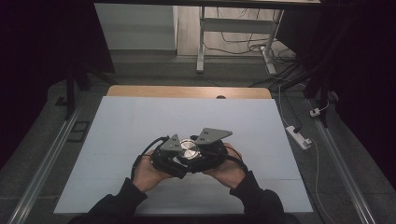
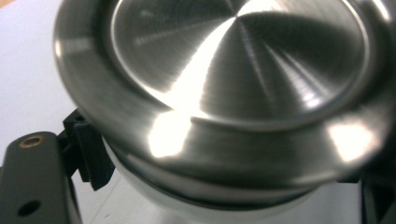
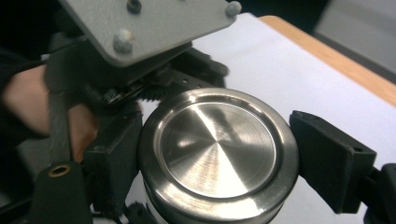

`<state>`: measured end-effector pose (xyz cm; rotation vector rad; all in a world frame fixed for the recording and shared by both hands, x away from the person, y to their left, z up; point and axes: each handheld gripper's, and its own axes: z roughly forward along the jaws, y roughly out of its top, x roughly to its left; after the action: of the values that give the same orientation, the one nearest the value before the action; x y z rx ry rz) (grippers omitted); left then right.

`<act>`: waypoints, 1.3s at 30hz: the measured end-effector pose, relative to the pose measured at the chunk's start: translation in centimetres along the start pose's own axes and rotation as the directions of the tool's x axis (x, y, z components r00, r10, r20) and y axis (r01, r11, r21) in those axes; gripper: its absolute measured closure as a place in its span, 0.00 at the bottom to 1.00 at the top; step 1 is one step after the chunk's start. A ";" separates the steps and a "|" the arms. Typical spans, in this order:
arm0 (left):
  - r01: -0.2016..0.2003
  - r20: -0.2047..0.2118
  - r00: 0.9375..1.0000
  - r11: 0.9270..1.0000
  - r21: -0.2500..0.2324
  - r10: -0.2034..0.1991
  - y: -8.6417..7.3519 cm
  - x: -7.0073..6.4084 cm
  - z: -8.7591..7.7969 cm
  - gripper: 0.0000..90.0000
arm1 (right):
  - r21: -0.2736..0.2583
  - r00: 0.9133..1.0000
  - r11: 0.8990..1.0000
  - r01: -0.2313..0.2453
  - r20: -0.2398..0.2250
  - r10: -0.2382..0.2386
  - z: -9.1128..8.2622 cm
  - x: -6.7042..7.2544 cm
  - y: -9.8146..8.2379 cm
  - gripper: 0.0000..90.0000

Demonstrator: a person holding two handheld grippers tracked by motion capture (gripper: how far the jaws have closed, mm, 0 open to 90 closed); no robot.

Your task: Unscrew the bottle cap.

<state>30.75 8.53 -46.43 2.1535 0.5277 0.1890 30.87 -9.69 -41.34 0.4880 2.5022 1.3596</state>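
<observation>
Item: round brushed-steel lid [image 1: 188, 150] seated on a pale container [image 2: 201, 210], held above the white worktop [image 1: 140, 121] near its front middle, between two hand-held grippers. Lid: circular, recessed flat centre with fine concentric machining marks, raised rounded rim, bright reflections across the face; top faces upward in the high view. Container: a short stretch of whitish wall shows just under the lid's rim in the left gripper view; its further shape cannot be told. Left gripper [image 1: 173, 158]: black body with grey three-cornered plate on top, held in the person's left hand [image 1: 148, 173]; its fingers are closed on the container just below the lid, one ribbed black pad [image 2: 91, 158] pressed against the left side. Right gripper [image 1: 205, 151]: same build, held in the right hand [image 1: 229, 170]; its black fingers [image 3: 327, 158] are clamped on opposite sides of the lid's rim, touching the metal. Cables trail from both grippers toward the person. Surroundings: wooden edge [image 1: 189, 91] behind the white sheet; dark sleeves at the bottom of the high view.
</observation>
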 end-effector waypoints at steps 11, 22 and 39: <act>-0.071 0.177 0.981 0.997 -0.021 0.074 0.0 -0.3 0.2 0.17 | -0.050 0.942 0.995 0.083 -0.322 -0.094 -1.2 -2.6 -1.0 0.22; 0.044 -0.017 0.999 0.999 -0.006 -0.044 -0.3 0.4 0.0 0.17 | -0.015 0.996 1.000 -0.013 -0.091 0.012 -1.1 -1.3 -0.1 0.09; -0.017 0.147 0.989 0.999 -0.028 0.021 -0.2 0.3 -0.4 0.17 | -0.016 0.988 0.999 0.040 -0.145 -0.042 -0.7 -0.9 -0.1 0.22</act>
<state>30.82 9.03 -46.32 2.1277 0.4173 0.0467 31.40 -10.62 -41.00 0.3434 2.6012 1.4433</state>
